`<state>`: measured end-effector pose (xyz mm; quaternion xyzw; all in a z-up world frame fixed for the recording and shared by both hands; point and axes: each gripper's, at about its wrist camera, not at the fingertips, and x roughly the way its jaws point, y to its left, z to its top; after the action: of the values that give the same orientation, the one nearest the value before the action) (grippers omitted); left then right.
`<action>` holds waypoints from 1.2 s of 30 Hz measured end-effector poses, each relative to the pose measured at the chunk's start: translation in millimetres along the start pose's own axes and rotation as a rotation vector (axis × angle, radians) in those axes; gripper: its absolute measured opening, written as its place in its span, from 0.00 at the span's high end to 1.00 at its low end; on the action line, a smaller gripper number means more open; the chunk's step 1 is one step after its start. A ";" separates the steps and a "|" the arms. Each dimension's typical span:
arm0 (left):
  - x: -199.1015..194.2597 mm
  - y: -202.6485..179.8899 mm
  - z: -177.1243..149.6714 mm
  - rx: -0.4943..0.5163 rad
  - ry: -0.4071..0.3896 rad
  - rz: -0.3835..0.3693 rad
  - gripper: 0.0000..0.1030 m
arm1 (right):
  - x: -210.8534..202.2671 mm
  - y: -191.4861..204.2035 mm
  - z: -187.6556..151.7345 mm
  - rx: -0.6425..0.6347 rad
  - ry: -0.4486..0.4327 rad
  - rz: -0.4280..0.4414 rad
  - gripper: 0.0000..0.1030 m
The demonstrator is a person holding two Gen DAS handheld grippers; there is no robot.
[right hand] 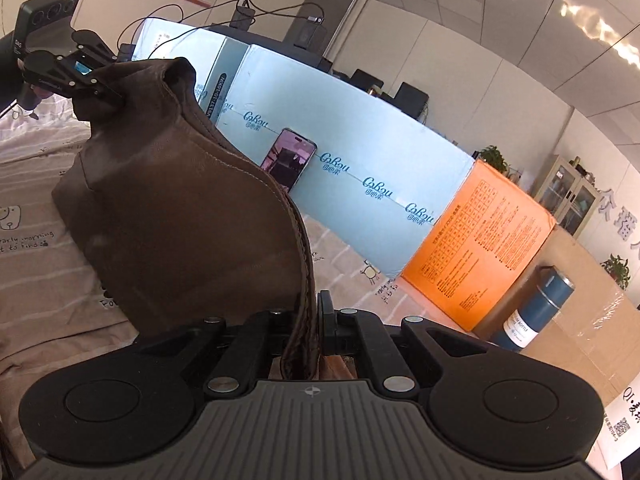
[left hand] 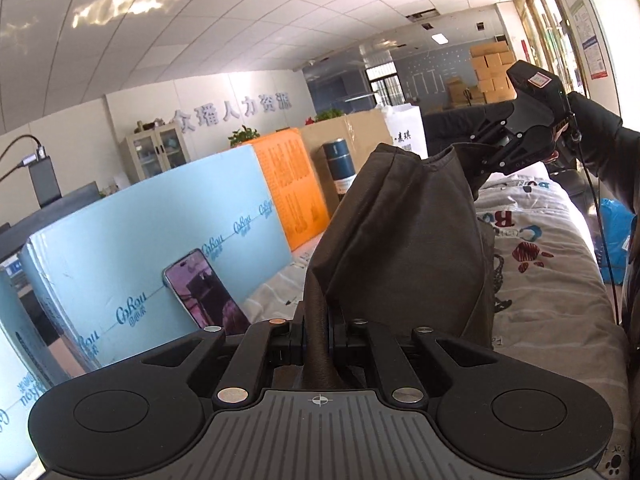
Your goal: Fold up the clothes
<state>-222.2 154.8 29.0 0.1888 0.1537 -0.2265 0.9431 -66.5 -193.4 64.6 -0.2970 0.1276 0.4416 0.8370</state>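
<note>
The brown garment (right hand: 188, 216) clamped in my tongs is matt woven cloth, its edge thick and stitched. My left gripper (left hand: 318, 344) and right gripper (right hand: 316, 324) are matt black plastic with small shiny metal pins and a ribbed grey base. The bedsheet (left hand: 532, 280) beneath is soft printed cotton, slightly rumpled. Far off, the pale blue box (right hand: 360, 152) looks like smooth cardboard with glossy tape, and the phone (left hand: 206, 290) leaning on it has a glossy glass face.

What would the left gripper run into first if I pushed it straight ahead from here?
The brown garment it is clamped on: the left gripper has the cloth bunched directly ahead. Past that, likely the patterned bed sheet, though depth is hard to judge.
</note>
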 end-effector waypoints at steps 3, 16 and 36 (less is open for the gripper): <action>34.2 27.1 -11.3 -0.047 0.081 -0.039 0.93 | 40.0 -20.7 0.7 0.031 0.072 0.078 0.97; 102.7 89.6 -69.4 -0.319 0.174 -0.196 0.84 | 131.5 -79.6 -40.0 0.223 0.264 0.237 0.55; 89.6 49.8 -82.6 -0.594 0.210 0.250 0.85 | 96.9 -60.4 -80.1 0.718 0.008 -0.092 0.50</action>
<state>-138.8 198.0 -63.1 -0.0542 0.2851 -0.0337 0.9564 42.5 -204.1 -21.6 0.0089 0.2643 0.3293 0.9065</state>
